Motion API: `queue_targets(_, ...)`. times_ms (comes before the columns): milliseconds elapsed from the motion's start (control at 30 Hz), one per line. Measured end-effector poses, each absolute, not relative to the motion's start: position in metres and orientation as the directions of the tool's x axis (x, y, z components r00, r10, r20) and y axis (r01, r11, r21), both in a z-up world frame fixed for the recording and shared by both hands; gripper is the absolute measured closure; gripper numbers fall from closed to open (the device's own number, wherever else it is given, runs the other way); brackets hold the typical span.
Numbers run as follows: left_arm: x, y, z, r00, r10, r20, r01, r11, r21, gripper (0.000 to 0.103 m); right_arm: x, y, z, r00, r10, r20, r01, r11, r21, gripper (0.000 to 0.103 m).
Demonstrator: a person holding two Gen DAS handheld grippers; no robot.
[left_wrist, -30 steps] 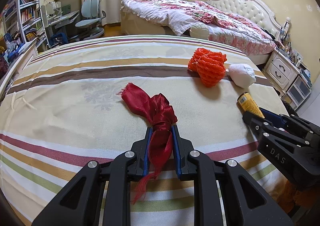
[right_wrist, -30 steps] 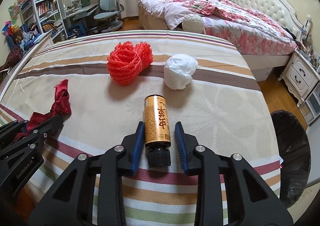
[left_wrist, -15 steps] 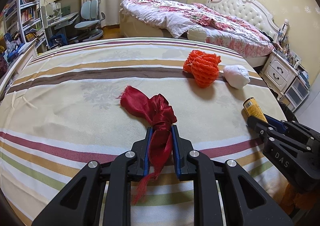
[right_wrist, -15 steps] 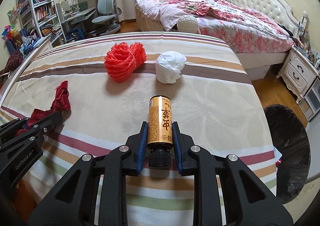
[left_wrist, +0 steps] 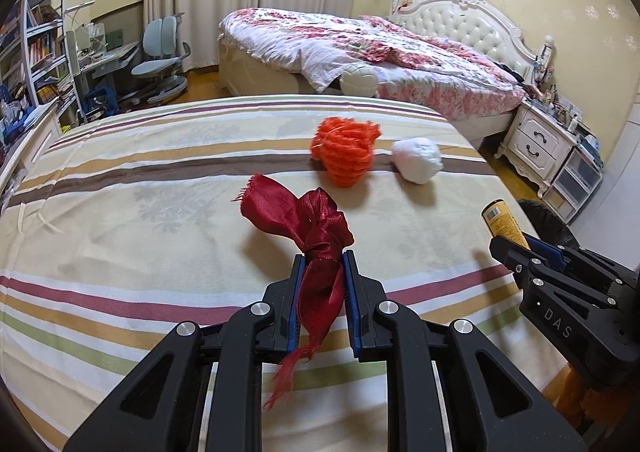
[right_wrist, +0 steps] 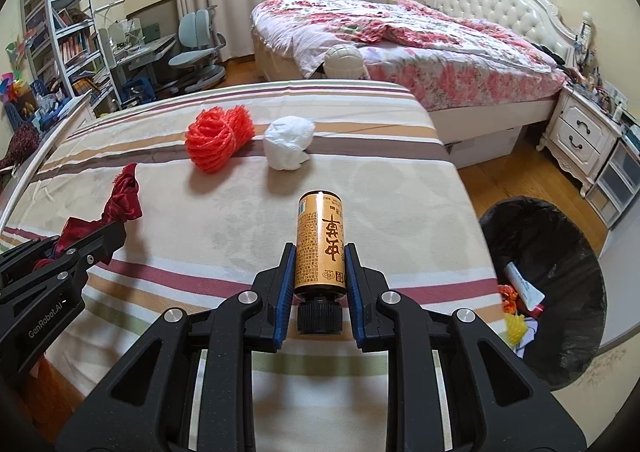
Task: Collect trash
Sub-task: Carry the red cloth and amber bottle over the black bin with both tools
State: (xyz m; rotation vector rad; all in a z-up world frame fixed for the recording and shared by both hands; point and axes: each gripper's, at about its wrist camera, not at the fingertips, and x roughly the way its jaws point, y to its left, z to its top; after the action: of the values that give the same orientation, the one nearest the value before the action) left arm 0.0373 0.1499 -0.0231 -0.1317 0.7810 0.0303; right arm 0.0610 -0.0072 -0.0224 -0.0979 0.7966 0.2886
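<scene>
striped bed (right_wrist: 360, 188) lying under both tongs, black bin (right_wrist: 548, 252) sitting on floor off its right edge, nearer right gripper (right_wrist: 320, 272). right gripper clamping gold bottle (right_wrist: 320, 240), long axis pointing away, cap toward camera. left gripper (left_wrist: 322, 280) pinching red ribbon (left_wrist: 300, 220) (tail dangling). orange net (right_wrist: 218, 138), white wad (right_wrist: 288, 148) waiting beyond. since a second ago: right jaws closing onto bottle, both items lifting off bed.

Red ribbon (left_wrist: 316, 248) and gold bottle (right_wrist: 320, 248) are held clamped above striped bedsheet (right_wrist: 380, 188); orange mesh (right_wrist: 218, 138) and white wad (right_wrist: 288, 148) are left lying.
</scene>
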Motion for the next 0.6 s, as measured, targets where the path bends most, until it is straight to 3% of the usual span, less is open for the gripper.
queue_targets(600, 0.047, 0.028, 0.003, 0.748, -0.186, -0.638, 0.176, 0.981, -0.079, 0.084, 0.055, -0.118, -0.001, 0.75, 0.065, -0.659, -0.075, 0.997, 0.014, 0.08)
